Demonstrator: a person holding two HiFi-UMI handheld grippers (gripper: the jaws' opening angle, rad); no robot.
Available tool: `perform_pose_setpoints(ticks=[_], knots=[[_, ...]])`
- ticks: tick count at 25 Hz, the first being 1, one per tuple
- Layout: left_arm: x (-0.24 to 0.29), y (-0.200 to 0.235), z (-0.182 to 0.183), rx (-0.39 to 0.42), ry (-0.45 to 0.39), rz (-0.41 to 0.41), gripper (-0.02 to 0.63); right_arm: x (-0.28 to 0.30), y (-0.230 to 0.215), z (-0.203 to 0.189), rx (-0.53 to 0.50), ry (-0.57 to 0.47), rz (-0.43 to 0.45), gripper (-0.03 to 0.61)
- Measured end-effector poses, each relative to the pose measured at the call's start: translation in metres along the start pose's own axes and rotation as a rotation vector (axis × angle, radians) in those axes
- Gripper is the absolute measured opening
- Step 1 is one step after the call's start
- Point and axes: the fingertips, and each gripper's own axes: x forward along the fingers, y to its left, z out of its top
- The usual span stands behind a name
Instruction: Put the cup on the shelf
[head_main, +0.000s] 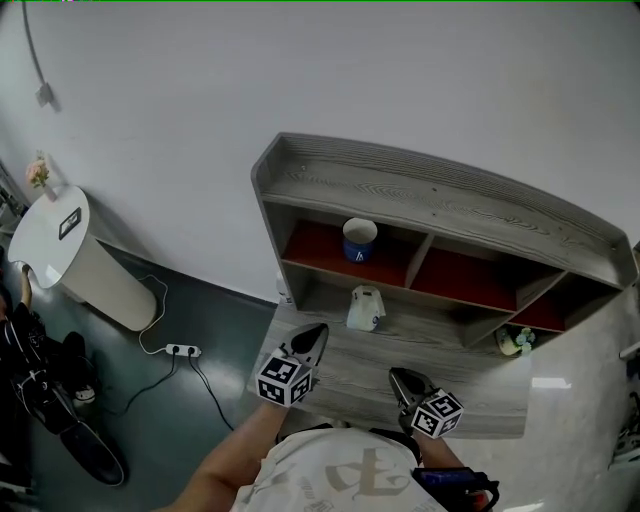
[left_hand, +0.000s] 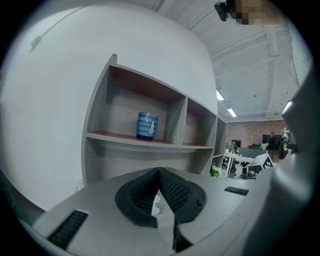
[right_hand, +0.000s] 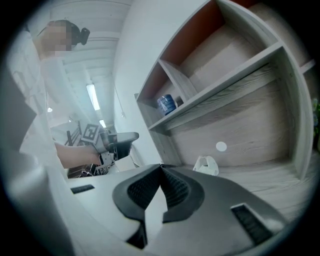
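A blue cup (head_main: 359, 240) stands upright in the left red-floored compartment of the grey wooden shelf unit (head_main: 430, 190); it also shows in the left gripper view (left_hand: 147, 125) and the right gripper view (right_hand: 167, 104). My left gripper (head_main: 310, 340) hovers over the lower ledge in front of that compartment, well short of the cup, shut with nothing in it (left_hand: 159, 172). My right gripper (head_main: 405, 385) sits further right and nearer me, also shut and empty (right_hand: 161, 167). A small white object (head_main: 365, 308) rests on the ledge between the grippers and the cup.
The shelf unit stands against a white wall. A small green-and-white item (head_main: 515, 342) sits in the lower right compartment. On the floor at left are a white round-topped bin (head_main: 50, 235), a power strip (head_main: 183, 350) with cables, and dark gear (head_main: 60, 400).
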Motion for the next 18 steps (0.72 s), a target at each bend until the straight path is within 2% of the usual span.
perform_pose_setpoints(ticks=[8, 18], knots=[[-0.033, -0.015, -0.043, -0.022, 0.036, 0.002, 0.0, 0.0, 0.013, 0.007, -0.058, -0.004, 0.038, 0.003], [-0.057, -0.032, -0.078, -0.035, 0.056, 0.001, 0.001, -0.002, 0.019, 0.005, -0.09, 0.016, 0.061, 0.003]])
